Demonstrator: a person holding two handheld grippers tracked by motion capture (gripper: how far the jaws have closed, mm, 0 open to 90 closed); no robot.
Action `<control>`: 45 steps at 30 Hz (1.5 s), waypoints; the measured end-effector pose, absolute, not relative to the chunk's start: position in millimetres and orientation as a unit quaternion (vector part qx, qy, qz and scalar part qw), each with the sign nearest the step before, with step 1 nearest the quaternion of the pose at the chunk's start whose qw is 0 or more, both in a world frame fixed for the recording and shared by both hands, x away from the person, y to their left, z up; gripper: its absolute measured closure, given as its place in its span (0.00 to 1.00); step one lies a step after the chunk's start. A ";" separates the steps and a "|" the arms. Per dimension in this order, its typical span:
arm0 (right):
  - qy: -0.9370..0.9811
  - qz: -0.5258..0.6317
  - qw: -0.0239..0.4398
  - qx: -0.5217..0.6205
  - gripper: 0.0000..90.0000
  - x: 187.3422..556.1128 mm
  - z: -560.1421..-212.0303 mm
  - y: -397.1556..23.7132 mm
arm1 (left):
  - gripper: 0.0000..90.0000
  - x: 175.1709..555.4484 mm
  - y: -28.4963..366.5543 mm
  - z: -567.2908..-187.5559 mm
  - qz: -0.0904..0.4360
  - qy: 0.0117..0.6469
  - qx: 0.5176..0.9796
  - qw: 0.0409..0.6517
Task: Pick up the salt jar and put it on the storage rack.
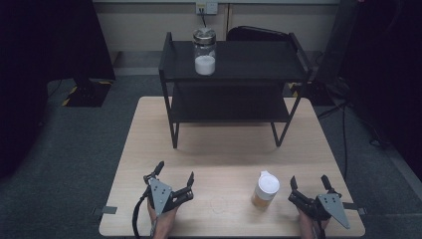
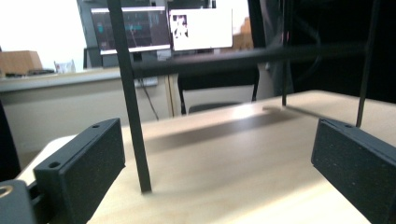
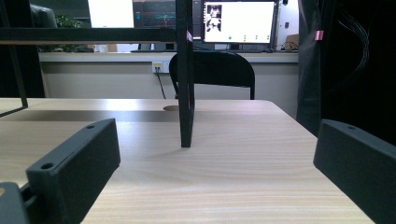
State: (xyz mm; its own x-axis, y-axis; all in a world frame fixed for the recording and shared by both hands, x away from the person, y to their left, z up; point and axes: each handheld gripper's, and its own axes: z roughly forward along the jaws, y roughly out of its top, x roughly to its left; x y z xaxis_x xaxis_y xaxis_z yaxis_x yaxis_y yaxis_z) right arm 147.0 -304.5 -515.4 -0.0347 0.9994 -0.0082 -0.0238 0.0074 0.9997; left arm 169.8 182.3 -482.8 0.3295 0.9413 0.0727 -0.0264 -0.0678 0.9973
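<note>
1. Both my tools rest by the counter's near edge, jaws spread and empty: left tool (image 1: 175, 175), right tool (image 1: 309, 183).
2. The white-lidded jar (image 1: 265, 189) stands upright just left of my right tool, which is much the nearer.

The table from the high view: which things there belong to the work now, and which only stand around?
Likely in the work:
- small white-lidded jar, nearest the right gripper
- left gripper, open, holding nothing

Only standing around, as far as I can judge:
- black shelf rack
- glass jar of white powder on its top shelf
- table
</note>
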 end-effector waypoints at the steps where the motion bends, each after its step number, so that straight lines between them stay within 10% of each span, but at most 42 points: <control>1: 0.505 0.512 0.499 0.483 0.00 147.0 -515.4 -304.5 | 0.01 171.3 182.5 -484.5 0.423 0.394 0.590 0.564; 45: 0.505 0.513 0.499 0.483 0.00 146.9 -515.6 -304.4 | 0.00 170.3 182.6 -517.0 0.418 0.412 0.566 0.579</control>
State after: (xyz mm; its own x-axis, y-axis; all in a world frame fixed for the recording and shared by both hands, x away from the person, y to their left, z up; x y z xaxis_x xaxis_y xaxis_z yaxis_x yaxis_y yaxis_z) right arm 146.9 -304.4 -515.6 -0.0359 0.9993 -0.0077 -0.0238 0.0069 0.9997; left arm 170.3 182.6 -517.0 0.3105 0.9506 -0.0036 -0.0187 0.0098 0.9998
